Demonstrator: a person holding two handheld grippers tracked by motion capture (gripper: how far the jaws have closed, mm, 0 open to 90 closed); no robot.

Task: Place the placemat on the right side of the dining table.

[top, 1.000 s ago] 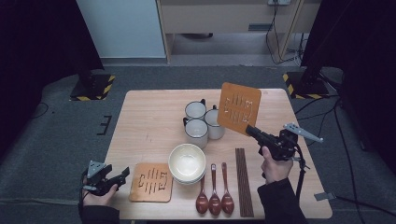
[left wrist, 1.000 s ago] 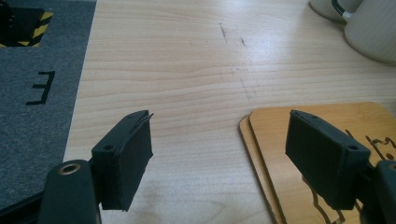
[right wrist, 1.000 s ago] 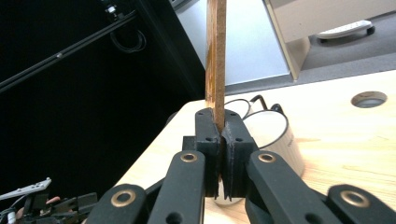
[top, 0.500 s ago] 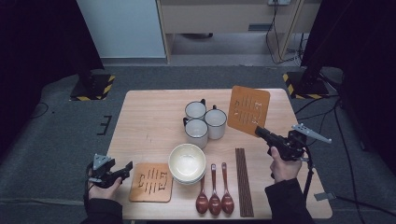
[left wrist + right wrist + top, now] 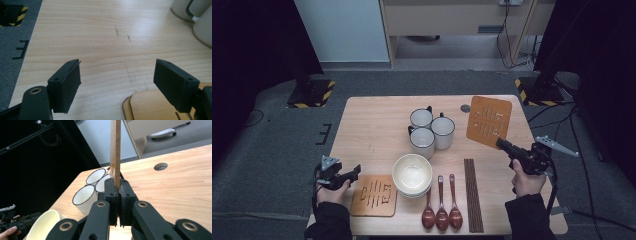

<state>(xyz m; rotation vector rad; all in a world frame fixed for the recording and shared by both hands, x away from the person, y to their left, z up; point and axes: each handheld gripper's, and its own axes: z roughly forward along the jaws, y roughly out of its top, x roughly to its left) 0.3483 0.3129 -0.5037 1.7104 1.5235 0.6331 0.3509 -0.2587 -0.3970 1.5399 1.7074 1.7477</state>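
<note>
Nearest us, our left tool (image 5: 353, 173) hangs over the front left of the surface (image 5: 372, 125), its jaws standing well apart with nothing between them; in the left gripper view the corner of the flat wooden trivet (image 5: 152, 106) lies just beside its right jaw. We judge it should stay there, open and clear, so it does not nudge that trivet or the cream bowl (image 5: 412, 173) next to it. Beside the bowl lie three brown spoons (image 5: 441, 205) and the dark chopsticks (image 5: 473, 192). Farther out on the right, our right tool (image 5: 501, 143) is clamped tight on the lower edge of the second trivet (image 5: 488, 121), which stands on edge in the air above the right side of the surface. To set it down well, we would lower it slowly, tip it flat, keep it off the three mugs (image 5: 430, 131), and let go only once it rests
</note>
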